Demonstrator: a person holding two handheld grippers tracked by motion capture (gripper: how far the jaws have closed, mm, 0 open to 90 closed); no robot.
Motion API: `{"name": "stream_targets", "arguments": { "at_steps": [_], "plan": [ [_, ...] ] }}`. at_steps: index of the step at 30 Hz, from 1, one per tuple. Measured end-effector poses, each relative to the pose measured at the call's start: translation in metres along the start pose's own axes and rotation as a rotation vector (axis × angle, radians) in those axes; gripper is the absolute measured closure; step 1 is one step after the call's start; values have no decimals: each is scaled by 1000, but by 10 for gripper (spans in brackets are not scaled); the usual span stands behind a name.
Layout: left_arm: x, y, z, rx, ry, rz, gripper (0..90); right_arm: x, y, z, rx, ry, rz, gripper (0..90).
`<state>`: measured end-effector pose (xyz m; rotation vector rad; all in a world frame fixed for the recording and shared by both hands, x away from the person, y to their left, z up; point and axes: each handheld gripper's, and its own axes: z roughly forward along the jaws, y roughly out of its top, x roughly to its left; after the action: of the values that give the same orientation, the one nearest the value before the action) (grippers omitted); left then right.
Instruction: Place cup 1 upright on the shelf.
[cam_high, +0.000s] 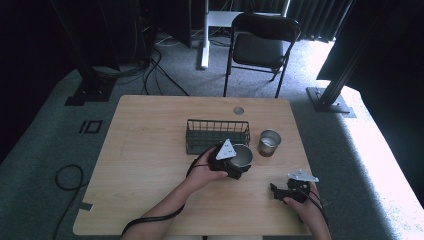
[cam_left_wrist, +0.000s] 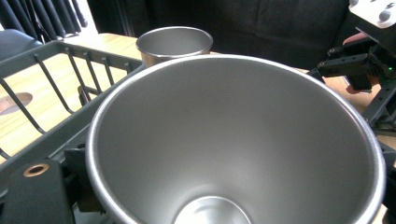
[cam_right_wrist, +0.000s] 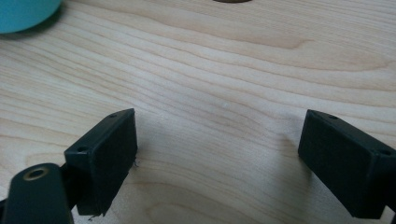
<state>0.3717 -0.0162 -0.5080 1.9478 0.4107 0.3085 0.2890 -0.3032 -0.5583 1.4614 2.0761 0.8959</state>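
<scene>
Left gripper (cam_high: 235, 162) clamps the big steel cup (cam_high: 242, 155) just in front of the wire basket (cam_high: 218, 135); lifted low, it may knock the basket wall or the smaller cup (cam_high: 269, 142) right of the basket. Right gripper (cam_high: 280, 190), jaws wide and empty, rests well nearer the person.

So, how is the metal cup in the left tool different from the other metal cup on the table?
The held cup is clamped in the left tool in front of the wire basket; the other cup stands free to its right. The held cup is tilted, while the other stands upright. Both are plain, shiny metal.
</scene>
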Motion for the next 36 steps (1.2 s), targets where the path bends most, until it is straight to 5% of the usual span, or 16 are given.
{"name": "stream_targets", "arguments": {
  "at_steps": [18, 36],
  "plan": [
    [0, 30, -24, -52, -22, 2, 136, 0, 0, 0, 0, 0, 0, 113],
    [27, 63, -56, -133, 108, -36, 136, 0, 0, 0, -1, -1, 2, 113]
  ]
}}
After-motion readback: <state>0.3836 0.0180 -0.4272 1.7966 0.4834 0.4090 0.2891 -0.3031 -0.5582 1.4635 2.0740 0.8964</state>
